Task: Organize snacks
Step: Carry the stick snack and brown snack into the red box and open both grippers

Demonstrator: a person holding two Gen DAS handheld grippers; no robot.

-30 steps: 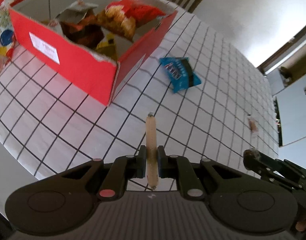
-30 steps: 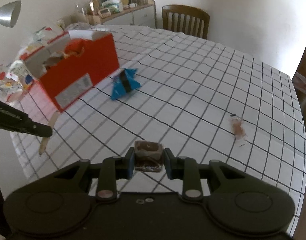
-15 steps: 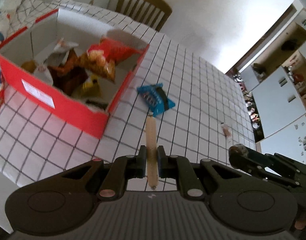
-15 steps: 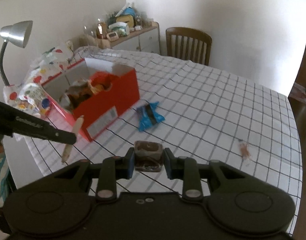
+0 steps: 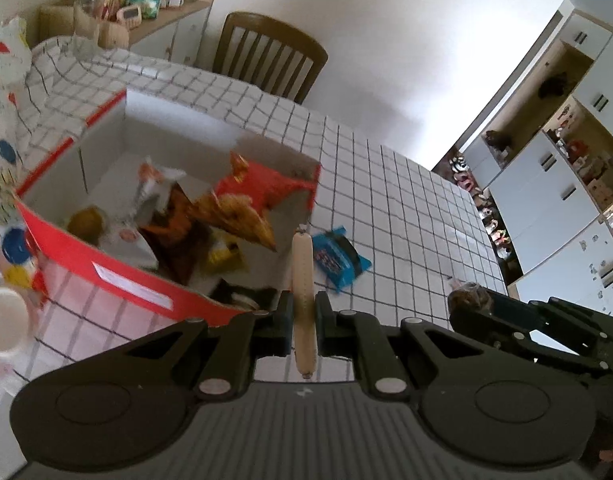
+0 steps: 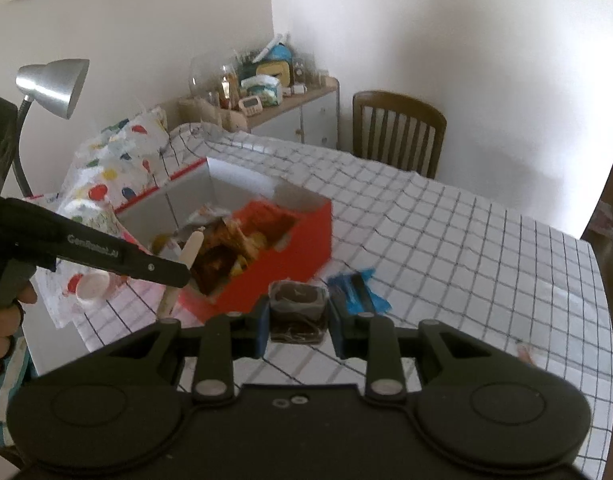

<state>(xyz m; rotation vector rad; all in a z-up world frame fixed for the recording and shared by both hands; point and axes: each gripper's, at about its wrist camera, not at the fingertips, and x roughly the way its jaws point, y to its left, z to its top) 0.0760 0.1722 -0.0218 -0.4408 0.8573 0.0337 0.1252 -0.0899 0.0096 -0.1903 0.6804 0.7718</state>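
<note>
Left tongs (image 5: pixel 304 316), lower centre of the frame, pinch a long tan sausage-shaped snack stick (image 5: pixel 302 280) upright above the near corner of the open red cardboard box (image 5: pixel 118 276) of snack packets. Right tongs (image 6: pixel 297 322), lower centre, pinch a dark brown wrapped cake (image 6: pixel 297 308). A blue snack packet (image 5: pixel 338 260) lies on the checked-cloth bench (image 5: pixel 406 232), right of the box.

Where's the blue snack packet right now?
The blue snack packet lies on the checkered tablecloth just right of the red box, beyond the left gripper; not yet boxed.
</note>
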